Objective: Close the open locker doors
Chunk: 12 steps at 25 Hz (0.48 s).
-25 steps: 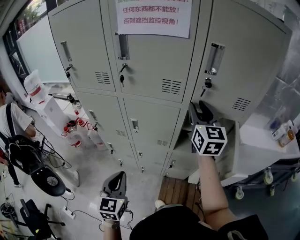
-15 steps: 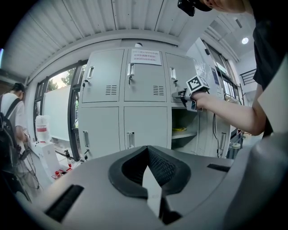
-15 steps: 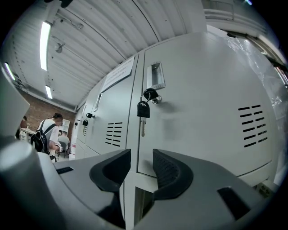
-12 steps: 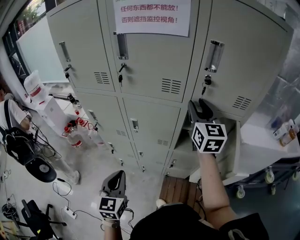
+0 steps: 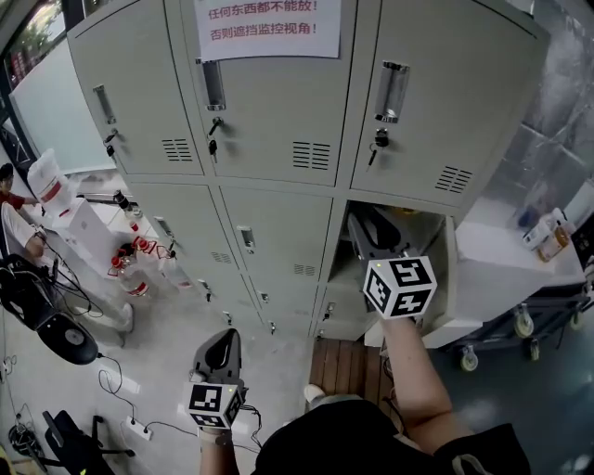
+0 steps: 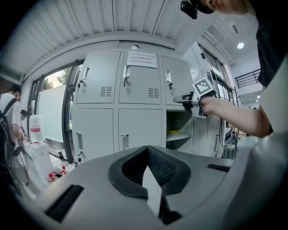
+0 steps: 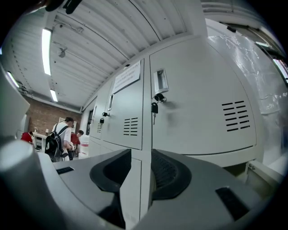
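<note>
A bank of grey lockers point(image 5: 278, 102) fills the head view. One compartment point(image 5: 399, 232) in the middle row at the right stands open, its door point(image 5: 449, 278) swung out to the right. My right gripper point(image 5: 369, 234) hovers level in front of that opening, just under the shut top-right door point(image 7: 198, 112). It is open; its jaws have just been closing a little, with nothing between them. My left gripper point(image 5: 221, 351) hangs low and away from the lockers, shut and empty. From the left gripper view point(image 6: 147, 150), the open compartment point(image 6: 177, 128) shows a shelf with something yellow on it.
A paper notice point(image 5: 267, 23) hangs on the top middle door. Keys point(image 7: 154, 108) dangle from the top locks. People stand at the left point(image 6: 9, 117). Bottles point(image 5: 130, 264) and cables lie on the floor. A wheeled cart point(image 5: 520, 325) stands at the right.
My right gripper has dropped from the top-right door's lower edge to the front of the open compartment. The left gripper has stayed put.
</note>
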Motion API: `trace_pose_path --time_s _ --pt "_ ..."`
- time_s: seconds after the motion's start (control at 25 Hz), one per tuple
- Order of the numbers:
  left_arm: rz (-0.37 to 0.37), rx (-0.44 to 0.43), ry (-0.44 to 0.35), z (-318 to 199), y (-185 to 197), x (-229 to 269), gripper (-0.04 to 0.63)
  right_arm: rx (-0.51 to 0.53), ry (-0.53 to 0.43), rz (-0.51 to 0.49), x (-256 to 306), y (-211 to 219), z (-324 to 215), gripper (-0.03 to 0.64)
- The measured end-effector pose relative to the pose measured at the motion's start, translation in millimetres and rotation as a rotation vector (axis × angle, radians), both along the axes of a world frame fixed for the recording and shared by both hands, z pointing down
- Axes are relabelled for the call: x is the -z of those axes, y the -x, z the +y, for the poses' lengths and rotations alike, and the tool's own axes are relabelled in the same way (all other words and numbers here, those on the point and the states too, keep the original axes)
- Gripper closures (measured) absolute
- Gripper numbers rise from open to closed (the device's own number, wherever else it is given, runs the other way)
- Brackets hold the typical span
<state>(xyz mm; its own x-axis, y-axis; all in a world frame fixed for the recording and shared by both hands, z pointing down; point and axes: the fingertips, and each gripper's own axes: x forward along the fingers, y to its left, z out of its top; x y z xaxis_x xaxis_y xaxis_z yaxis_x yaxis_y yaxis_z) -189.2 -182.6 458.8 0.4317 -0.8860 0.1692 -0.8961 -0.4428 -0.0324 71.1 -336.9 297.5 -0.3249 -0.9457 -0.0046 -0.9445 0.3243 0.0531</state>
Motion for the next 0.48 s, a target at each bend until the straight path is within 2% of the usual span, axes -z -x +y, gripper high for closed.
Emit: trace_pose_path --time_s 0.36,0.48 --pt "-0.005 -0.149 0.015 16.4 -40.7 -6.3 0.578 0.023 0.053 0.022 -42.2 -0.3 69.7 0.493" --pt "-0.001 -0.197 0.016 19.6 -57.2 -7.7 0.578 0.044 0.074 -0.013 -55.0 -2.5 94.5 0.516"
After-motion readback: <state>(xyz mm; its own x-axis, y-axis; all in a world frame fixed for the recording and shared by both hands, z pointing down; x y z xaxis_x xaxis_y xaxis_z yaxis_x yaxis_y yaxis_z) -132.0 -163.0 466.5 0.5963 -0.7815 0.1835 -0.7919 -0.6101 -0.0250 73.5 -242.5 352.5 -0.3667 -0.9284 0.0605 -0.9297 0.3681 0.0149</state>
